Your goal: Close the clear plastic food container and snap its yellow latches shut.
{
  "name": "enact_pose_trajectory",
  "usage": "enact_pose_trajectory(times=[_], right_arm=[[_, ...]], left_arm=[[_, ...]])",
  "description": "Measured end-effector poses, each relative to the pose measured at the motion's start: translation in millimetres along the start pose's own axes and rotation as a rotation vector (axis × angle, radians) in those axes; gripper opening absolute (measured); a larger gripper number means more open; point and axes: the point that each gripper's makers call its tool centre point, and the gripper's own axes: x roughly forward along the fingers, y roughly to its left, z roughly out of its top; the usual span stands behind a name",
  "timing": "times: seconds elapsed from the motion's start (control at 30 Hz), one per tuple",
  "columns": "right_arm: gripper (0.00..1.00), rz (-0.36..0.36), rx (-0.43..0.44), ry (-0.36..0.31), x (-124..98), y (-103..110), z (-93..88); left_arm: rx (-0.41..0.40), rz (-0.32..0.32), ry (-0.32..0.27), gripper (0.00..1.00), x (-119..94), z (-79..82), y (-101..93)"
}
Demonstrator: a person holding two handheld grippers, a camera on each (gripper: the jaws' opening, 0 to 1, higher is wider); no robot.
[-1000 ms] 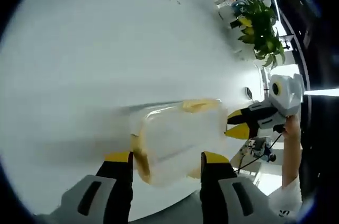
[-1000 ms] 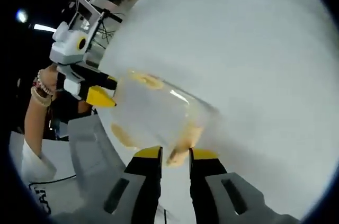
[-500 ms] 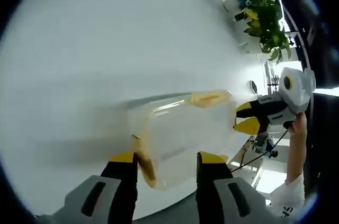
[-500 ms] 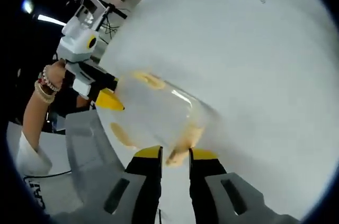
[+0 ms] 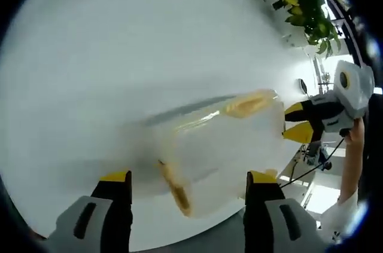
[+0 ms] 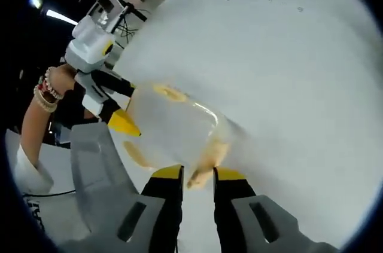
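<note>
The container (image 5: 221, 145) lies near the tabletop's (image 5: 119, 55) edge, long axis between the grippers: right gripper (image 6: 196, 181) pinches one end latch (image 6: 203, 163); left gripper (image 5: 187, 176), spread wide, straddles the other end

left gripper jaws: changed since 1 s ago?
Yes. The left gripper has opened: its jaws, earlier against the clear food container, now stand wide apart, clear of its sides.

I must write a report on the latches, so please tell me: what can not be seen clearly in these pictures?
- Left gripper view: the container is motion-blurred, so its latch state is unreadable.
- Right gripper view: the right hand-held gripper covers the near latch.
- Right gripper view: the left hand-held gripper hides the far end.
</note>
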Motion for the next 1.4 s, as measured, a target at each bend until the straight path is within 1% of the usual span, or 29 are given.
enact_pose_trajectory(times=[0.1,0.13,0.17,0.23,0.27,0.33,0.53,0.6,0.77,0.9,1.03,1.13,1.4], right_arm=[[0.15,-0.009,-0.006,0.001,0,0,0.0],[0.15,-0.011,-0.006,0.002,0,0,0.1],[0.15,-0.016,-0.009,0.003,0,0,0.3],[0.15,-0.021,-0.012,0.005,0,0,0.8],[0.14,-0.023,-0.013,0.005,0,0,0.7],[0.14,-0.028,-0.017,0.005,0,0,0.8],[0.14,-0.035,-0.024,0.002,0,0,1.0],[0.14,-0.036,-0.023,-0.001,0,0,1.3],[0.14,-0.029,-0.010,-0.016,0,0,0.6],[0.14,-0.023,0.005,-0.037,0,0,-0.7],[0.12,-0.019,0.018,-0.035,1,0,0.3],[0.12,-0.023,0.014,-0.032,2,1,0.6],[0.10,-0.058,-0.012,-0.019,2,3,0.1]], left_arm=[[0.023,-0.020,-0.001,0.56,-2,2.1,-12.3],[0.025,-0.026,0.005,0.50,-3,2.0,-17.6],[0.019,-0.019,0.012,0.50,-3,1.9,-19.3],[0.020,0.030,0.032,0.49,-6,1.7,-15.4],[0.021,0.038,0.039,0.49,-5,2.1,-15.9],[0.029,0.056,0.045,0.49,-6,2.6,-15.4],[0.069,0.162,0.068,0.48,-13,4.5,-15.8],[0.056,0.185,0.080,0.48,-14,3.3,-16.7],[0.048,0.172,0.079,0.45,-15,0.4,-14.5],[0.029,0.127,0.070,0.41,-15,0.0,-10.5],[0.023,0.098,0.042,0.39,-14,-0.6,-9.9],[-0.031,0.049,0.015,0.37,-12,0.3,-9.2],[-0.089,0.028,-0.038,0.32,-14,0.5,-4.7]])
